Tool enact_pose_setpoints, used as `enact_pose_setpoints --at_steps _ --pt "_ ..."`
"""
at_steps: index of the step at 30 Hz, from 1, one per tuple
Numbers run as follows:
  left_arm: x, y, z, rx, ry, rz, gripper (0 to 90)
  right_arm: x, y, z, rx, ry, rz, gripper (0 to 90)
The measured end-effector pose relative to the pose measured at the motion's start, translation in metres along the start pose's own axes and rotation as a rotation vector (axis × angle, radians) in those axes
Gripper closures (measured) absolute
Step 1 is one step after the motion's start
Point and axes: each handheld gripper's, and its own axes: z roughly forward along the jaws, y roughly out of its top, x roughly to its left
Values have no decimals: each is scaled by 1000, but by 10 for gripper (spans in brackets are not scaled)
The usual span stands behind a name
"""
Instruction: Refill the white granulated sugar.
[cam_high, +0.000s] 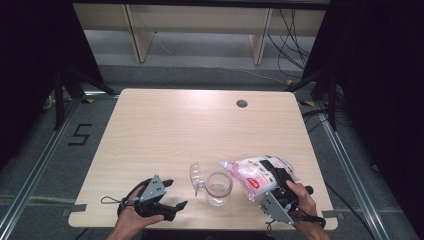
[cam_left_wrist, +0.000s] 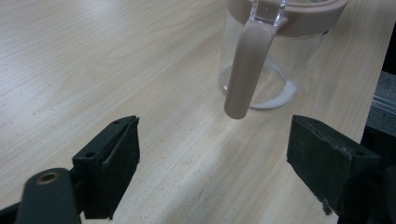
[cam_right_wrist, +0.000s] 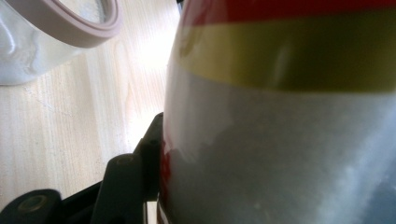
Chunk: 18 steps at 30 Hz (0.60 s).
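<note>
Right gripper (cam_high: 276, 181): we see it clamped on the pink pouch (cam_high: 250, 175).
Left gripper (cam_high: 170, 196): jaws apart, near our jar (cam_high: 218, 188).

The table (cam_high: 165, 130) is pale matt wood grain, the jar (cam_high: 218, 188) clear glossy glass or plastic with a matt rim, the bag (cam_high: 252, 175) shiny plastic film, the pads (cam_left_wrist: 112, 163) rough black rubber.

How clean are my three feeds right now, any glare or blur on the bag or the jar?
High view: sharp, with glare along the table's far edge. Left gripper view: jar sharp, jaws slightly soft. Right gripper view: bag too close and blurred, a bright patch on the wood beside it.
</note>
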Motion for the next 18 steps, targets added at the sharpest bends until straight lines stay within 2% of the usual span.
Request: enact_pose_setpoints --at_steps 3,4,5,6,7,8,9,10,11,12,13,15,16,18 --pt "-1 -1 1 -17 -8 -15 170 -1 2 -2 2 -2 -34 500" --pt "0 0 -1 7 3 9 170 -3 3 -2 3 -7 -70 500" --pt "1 0 -1 6 2 8 170 1 3 -2 5 -3 -34 500" --pt "0 0 0 -6 -3 -7 170 0 3 -3 7 -7 -56 500" --pt "-1 0 1 -13 -4 -16 170 -2 5 -4 11 0 -101 501" --pt "-1 0 0 -9 -3 -12 170 1 4 -4 15 -5 -82 500" --pt "-1 0 0 -9 -3 -11 170 2 5 -3 14 -5 -89 500" --pt "-1 0 1 -12 -6 -12 170 1 6 -3 15 -7 -138 501" --pt "-1 0 1 -11 -5 -11 170 3 5 -4 25 -6 -118 501" --pt "0 0 1 -9 -12 -12 170 4 6 -4 25 -7 -119 501" --pt "0 -1 1 -10 -9 -12 170 2 6 -4 28 -7 -148 501" --pt "0 -1 1 -10 -9 -12 170 3 7 -4 12 -13 -143 501" --pt "0 0 1 -10 -9 -1 170 3 8 -5 22 -11 -158 501" --pt "2 0 1 -9 -11 18 170 4 11 -5 25 -17 -245 502"
